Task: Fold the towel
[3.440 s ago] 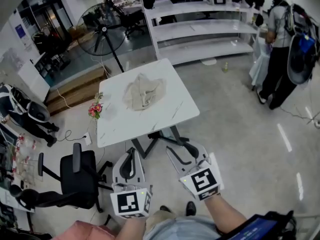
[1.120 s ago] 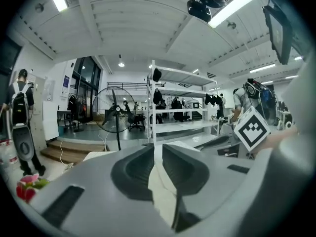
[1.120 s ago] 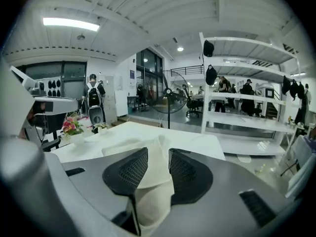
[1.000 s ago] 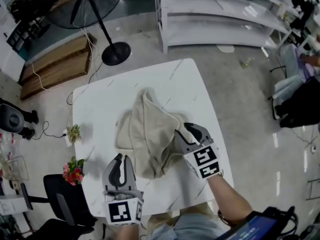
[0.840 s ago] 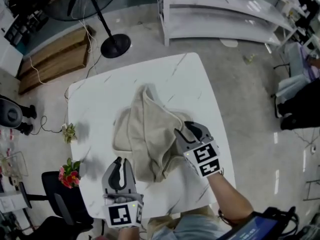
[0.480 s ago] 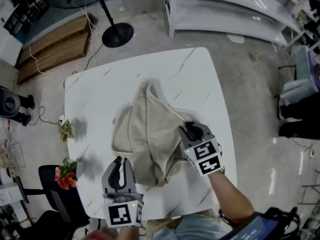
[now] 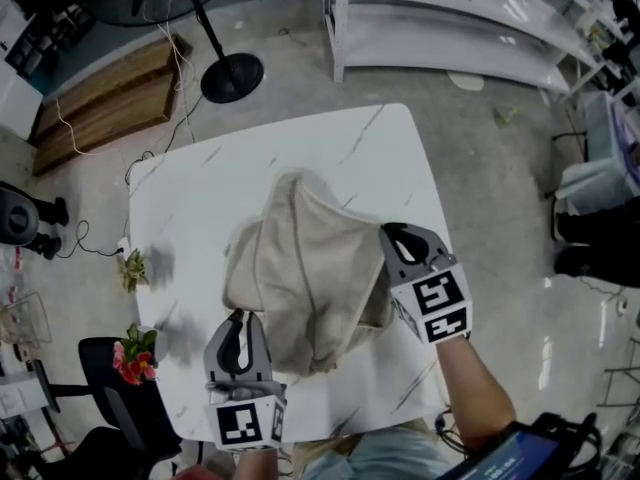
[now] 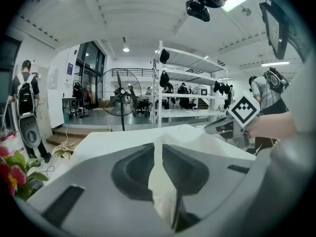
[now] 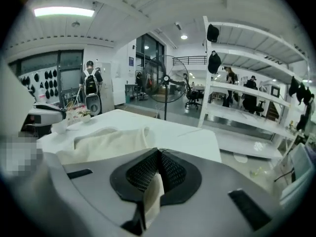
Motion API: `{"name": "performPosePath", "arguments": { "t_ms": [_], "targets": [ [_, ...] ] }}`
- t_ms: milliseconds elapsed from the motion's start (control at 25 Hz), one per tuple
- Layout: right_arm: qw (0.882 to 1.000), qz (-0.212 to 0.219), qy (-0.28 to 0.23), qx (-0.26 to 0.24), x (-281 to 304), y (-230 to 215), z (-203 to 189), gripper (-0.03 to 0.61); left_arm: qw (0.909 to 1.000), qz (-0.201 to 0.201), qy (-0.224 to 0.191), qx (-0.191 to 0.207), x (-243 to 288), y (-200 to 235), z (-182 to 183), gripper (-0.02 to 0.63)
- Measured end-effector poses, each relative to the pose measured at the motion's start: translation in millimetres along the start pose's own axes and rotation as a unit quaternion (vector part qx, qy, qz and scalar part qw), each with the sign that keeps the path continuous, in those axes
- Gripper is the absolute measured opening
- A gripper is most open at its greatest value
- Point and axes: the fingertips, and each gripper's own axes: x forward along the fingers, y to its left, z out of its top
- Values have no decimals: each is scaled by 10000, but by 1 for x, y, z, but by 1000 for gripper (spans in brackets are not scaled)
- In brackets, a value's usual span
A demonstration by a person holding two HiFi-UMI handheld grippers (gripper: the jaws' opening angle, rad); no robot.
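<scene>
**Table** (image 7: 400,148): white top with marble veining and rounded corners, seen from above. All positions below are given against it.

**Towel** (image 7: 300,268): cream, not yet folded. It lies crumpled across the middle of the table in ridges and bunches. One lobe reaches toward the table's far side, and the bulk sits toward the near edge.

**Right gripper** (image 7: 388,233): over the right half of the table, at the towel's right-hand edge. Its jaws have just closed and now stand together on a strip of the cloth. The right gripper view shows that cream strip pinched between the ribbed pads (only an edge is taken; the rest of the towel lies on the table ahead).

**Left gripper** (image 7: 238,316): over the near-left part of the table, with its tips at the towel's near-left edge. The jaws stand a narrow slit apart. In the left gripper view cream cloth shows in that slit, but contact of the pads with it could not be confirmed.

**Surroundings:**
- A fan stand (image 7: 232,76) is on the floor beyond the table's far-left corner.
- Shelving (image 7: 440,28) stands beyond the table's far side.
- Flowers (image 7: 135,353) sit off its near-left corner.
</scene>
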Motion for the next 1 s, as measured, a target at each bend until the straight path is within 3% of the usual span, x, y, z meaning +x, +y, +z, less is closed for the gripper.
{"name": "performPosePath", "arguments": {
  "t_ms": [160,320,400,520,680,840,1000],
  "targets": [
    [9977,-647,-185,-36,-12,-63,20,14,10000,52,7,-12,0,5,2,54],
    [9903,-1383,-113,-30,-27,-126,15,14,10000,75,13,-18,-3,10,0,52],
    [9893,-1460,-38,63,-30,-136,6,14,10000,85,6,-22,-2,13,-2,54],
    [9952,-952,131,160,-19,-114,-10,19,9999,111,44,-36,1,16,-5,52],
    [9975,-253,456,482,6,-89,-32,149,9999,104,96,-14,1,10,0,52],
    [9906,68,860,1066,18,-82,-56,226,9998,152,130,-13,-3,8,0,52],
    [9803,344,1065,1630,27,-71,-76,239,9997,195,122,-6,-3,12,-2,52]
  ]
}}
